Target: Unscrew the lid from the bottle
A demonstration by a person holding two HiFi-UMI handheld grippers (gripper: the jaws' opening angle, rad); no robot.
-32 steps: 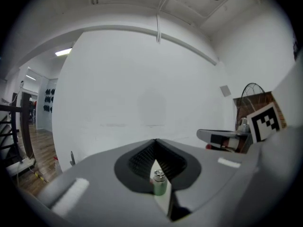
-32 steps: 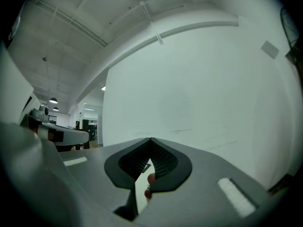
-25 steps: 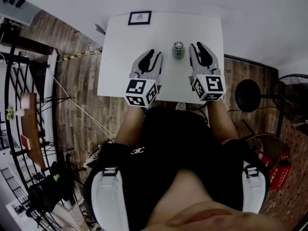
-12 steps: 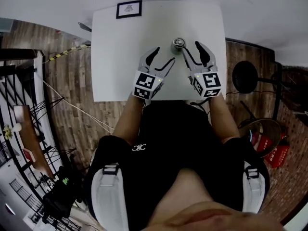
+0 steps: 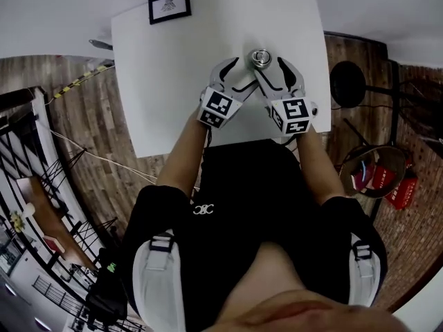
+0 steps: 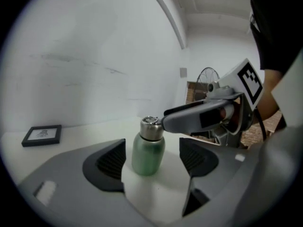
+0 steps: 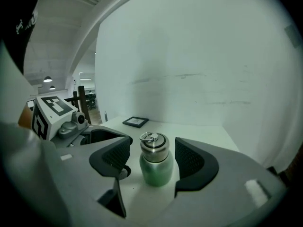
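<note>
A small green bottle [image 5: 261, 59] with a steel lid [image 7: 154, 144] and a ring on top stands upright on the white table [image 5: 173, 81]. My left gripper [image 5: 241, 75] reaches it from the near left, my right gripper [image 5: 270, 70] from the near right. In the left gripper view the bottle [image 6: 148, 151] stands between the left gripper's [image 6: 154, 160] pads with a gap on each side. In the right gripper view the right gripper [image 7: 152, 162] brackets the lid and shoulder without touching. Both pairs of jaws have just been opening. One right finger [image 6: 199, 117] lies close by the lid.
A small black picture frame [image 5: 169, 6] lies flat at the table's far left corner. A white wall rises right behind the table. The table's near edge runs just under the gripper cubes. A dark fan stand [image 5: 347, 84] is on the wooden floor to the right.
Both grippers have come down and forward from the table's near edge to either side of the bottle. Their jaws have spread from nearly shut to wide.
</note>
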